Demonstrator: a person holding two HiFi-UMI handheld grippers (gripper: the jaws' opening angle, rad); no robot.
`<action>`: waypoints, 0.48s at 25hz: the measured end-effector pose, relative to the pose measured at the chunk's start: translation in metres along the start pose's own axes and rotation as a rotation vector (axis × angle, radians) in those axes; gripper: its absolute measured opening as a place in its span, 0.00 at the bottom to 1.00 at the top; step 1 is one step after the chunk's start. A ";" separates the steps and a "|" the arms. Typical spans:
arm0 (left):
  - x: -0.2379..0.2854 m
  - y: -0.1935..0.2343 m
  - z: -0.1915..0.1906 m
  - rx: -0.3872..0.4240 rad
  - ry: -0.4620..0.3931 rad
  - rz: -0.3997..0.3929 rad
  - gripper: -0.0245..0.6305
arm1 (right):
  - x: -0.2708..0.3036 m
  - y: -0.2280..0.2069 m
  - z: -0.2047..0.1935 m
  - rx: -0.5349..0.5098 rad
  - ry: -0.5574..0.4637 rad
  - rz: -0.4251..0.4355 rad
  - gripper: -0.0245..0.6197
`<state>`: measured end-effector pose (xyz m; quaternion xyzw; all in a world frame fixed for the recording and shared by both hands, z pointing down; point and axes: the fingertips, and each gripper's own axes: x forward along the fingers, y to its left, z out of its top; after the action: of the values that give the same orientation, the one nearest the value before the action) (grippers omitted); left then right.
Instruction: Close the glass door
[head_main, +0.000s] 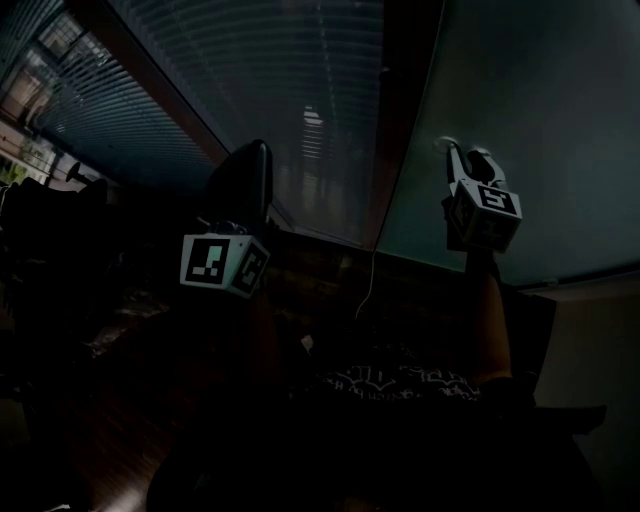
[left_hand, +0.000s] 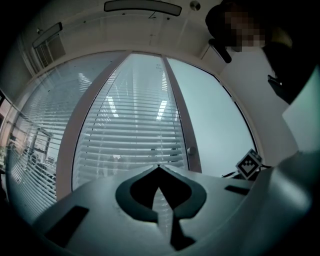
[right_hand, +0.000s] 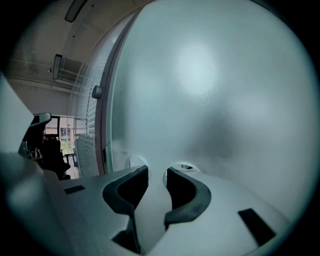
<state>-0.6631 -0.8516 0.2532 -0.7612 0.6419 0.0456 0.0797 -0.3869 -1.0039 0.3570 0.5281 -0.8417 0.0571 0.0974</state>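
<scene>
Right gripper (right_hand: 156, 172): jaws half apart, nothing visibly clamped, tips at the frosted glass door (right_hand: 215, 100). Door edge (right_hand: 107, 131) just left, open room beyond. Round fittings (right_hand: 186, 166) at the tips unclear. Left gripper (left_hand: 159, 167): jaws closed, empty, blinds (left_hand: 125, 135) ahead.

Between the jaws of the right tool (right_hand: 156, 171) there was only a pale strip that melted into the frosted glass door (right_hand: 215, 95); I couldn't tell whether anything was gripped. The round fittings (right_hand: 186, 167) just behind its tips were half covered by the jaws. Past the left tool (left_hand: 158, 168), the dark shapes (left_hand: 116, 160) behind the blinds (left_hand: 125, 125) were too small to name. In the head view, everything beneath both tools sank into darkness, and the arm (head_main: 490, 335) under the right tool barely showed.
</scene>
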 end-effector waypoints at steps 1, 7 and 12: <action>0.002 0.001 0.000 0.000 -0.001 0.001 0.04 | 0.003 -0.001 0.001 0.000 0.002 0.000 0.21; 0.001 0.006 -0.004 0.001 -0.006 0.006 0.04 | 0.008 -0.005 -0.002 0.005 0.006 -0.007 0.21; -0.001 0.010 -0.002 0.001 -0.010 0.013 0.04 | 0.009 -0.007 0.002 0.002 0.003 -0.016 0.21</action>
<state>-0.6730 -0.8522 0.2552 -0.7567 0.6466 0.0494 0.0831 -0.3844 -1.0147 0.3574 0.5349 -0.8371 0.0580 0.0984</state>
